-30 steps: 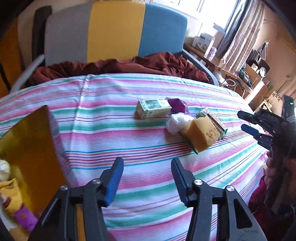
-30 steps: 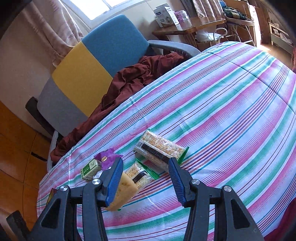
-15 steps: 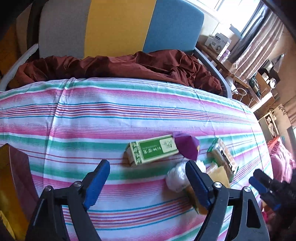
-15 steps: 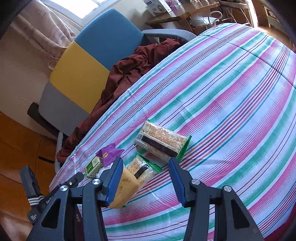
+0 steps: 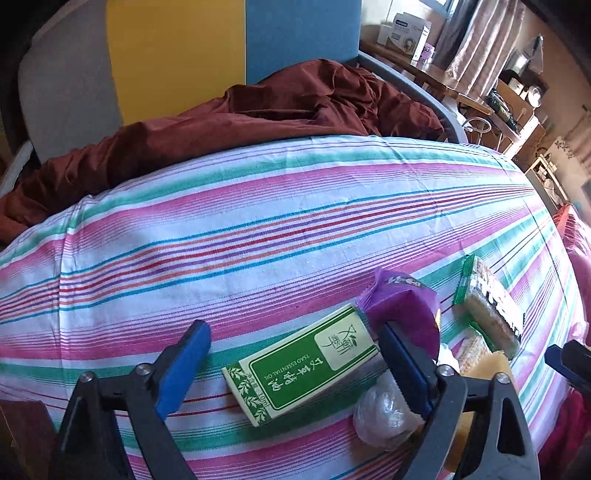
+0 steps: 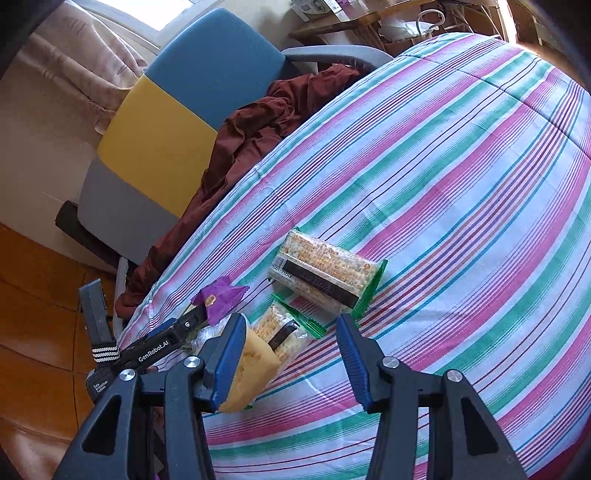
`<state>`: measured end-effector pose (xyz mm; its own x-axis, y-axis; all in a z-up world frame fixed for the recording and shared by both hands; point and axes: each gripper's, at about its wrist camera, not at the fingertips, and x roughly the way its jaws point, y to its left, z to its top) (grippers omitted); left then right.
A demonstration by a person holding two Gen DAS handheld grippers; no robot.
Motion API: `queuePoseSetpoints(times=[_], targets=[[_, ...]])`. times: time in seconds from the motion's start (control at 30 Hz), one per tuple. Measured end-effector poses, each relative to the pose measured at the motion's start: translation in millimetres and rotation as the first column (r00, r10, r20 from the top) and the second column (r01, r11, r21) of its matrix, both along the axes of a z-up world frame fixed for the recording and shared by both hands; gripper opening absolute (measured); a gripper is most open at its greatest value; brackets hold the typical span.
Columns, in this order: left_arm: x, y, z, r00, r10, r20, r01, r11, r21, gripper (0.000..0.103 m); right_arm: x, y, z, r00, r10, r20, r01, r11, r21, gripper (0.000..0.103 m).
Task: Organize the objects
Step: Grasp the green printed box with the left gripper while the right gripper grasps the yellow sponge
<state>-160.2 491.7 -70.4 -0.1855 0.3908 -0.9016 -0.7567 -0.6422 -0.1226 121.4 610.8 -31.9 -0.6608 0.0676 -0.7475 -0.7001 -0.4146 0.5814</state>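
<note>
A green and cream box [image 5: 303,365] lies flat on the striped cloth [image 5: 258,221]. My left gripper [image 5: 291,354] straddles it lengthwise. Its jaws are closing, and the left pad still stands off the box's end. A purple packet [image 5: 402,306], a white plastic wad [image 5: 384,413], a cracker pack [image 5: 487,302] and a yellow sponge [image 5: 491,365] crowd the box's right side. My right gripper [image 6: 291,350] hovers open and holds nothing, with a small cracker pack [image 6: 284,332] and the sponge [image 6: 251,369] by its left finger. A bigger cracker pack [image 6: 325,269] lies just beyond.
A chair with a grey, yellow and blue back [image 5: 177,55] stands behind the table, with a maroon cloth [image 5: 295,110] heaped on its seat. A wooden desk with boxes [image 5: 406,26] stands at the back right. Wooden floor [image 6: 33,295] lies past the table's left edge.
My left gripper has moved forward and down over the green box and its jaws have widened. The golden box at the left has left its view. My right gripper has hardly moved.
</note>
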Motion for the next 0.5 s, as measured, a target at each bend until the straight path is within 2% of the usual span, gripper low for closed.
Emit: queuePoseSetpoints(times=[0.07,0.17,0.5], targets=[[8,-4,0,0.999,-0.027,-0.044,0.026,1.0,-0.008,0.076,0,0,-2,1.0,0.0,0.008,0.0,1.0,-0.002,0.051],[20,-18,1,0.998,-0.041,-0.044,0.041,0.999,-0.008,0.076,-1,1,-4,1.0,-0.002,0.019,0.002,1.0,-0.002,0.051],[71,-71,3,0.997,0.06,-0.049,-0.059,0.998,0.017,0.076,6,9,-9,0.998,-0.048,0.029,0.049,0.999,-0.019,0.051]])
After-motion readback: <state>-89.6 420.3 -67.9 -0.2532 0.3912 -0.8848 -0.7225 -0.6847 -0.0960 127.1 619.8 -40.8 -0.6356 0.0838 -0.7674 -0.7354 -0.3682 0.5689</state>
